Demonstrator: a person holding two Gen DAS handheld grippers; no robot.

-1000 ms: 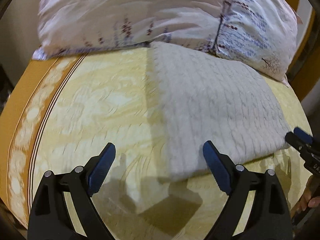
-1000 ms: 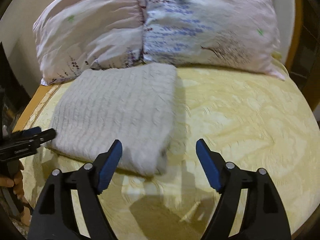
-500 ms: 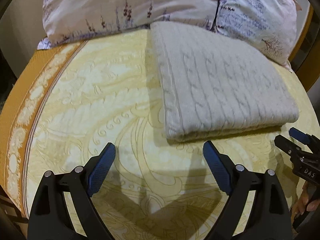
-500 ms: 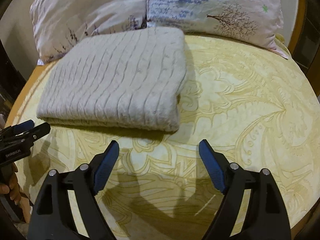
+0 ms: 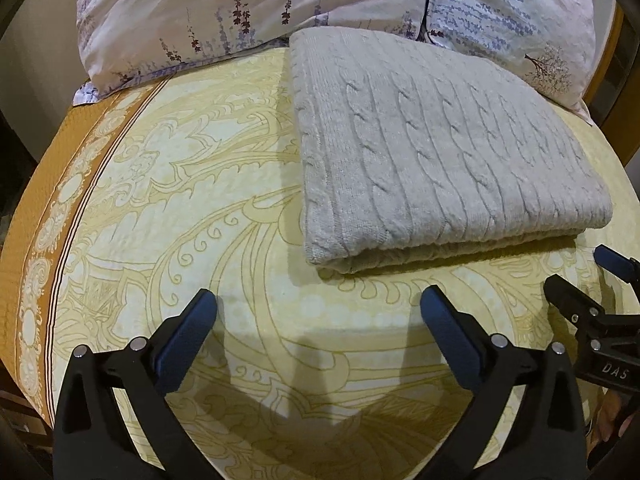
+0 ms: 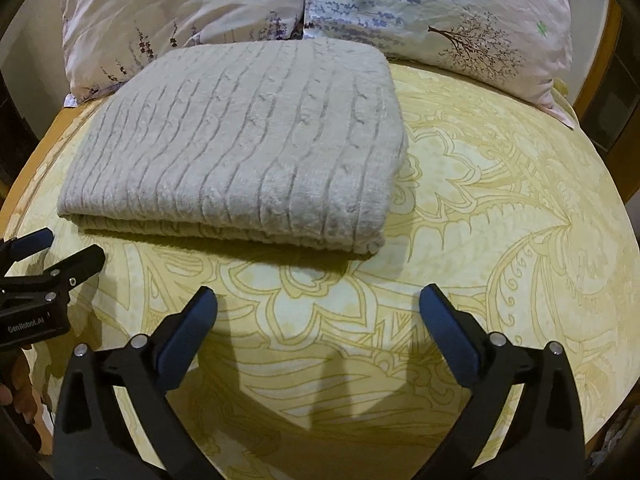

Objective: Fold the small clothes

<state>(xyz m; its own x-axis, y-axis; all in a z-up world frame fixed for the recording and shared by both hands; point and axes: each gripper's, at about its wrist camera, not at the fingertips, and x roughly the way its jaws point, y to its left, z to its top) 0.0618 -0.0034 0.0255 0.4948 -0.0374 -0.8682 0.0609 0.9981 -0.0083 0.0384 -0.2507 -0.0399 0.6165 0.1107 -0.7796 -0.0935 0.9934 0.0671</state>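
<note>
Lying flat on the yellow bedspread (image 5: 200, 208), folded into a thick neat square: a soft gray sweater (image 5: 432, 152) with twisty rope lines. Touching two flowery pillows (image 6: 320, 4) at the far edge. Hovering near the folded near edge, apart from it: left gripper (image 5: 318, 312) and right gripper (image 6: 318, 312), both gaping wide, holding nothing.

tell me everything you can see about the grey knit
The knit is pale grey cable-knit, soft and thick, folded into a neat flat rectangle with stacked layers showing along its near edge. It lies on the yellow patterned bedspread, its far edge against the two floral pillows. Neither gripper touches it.
</note>
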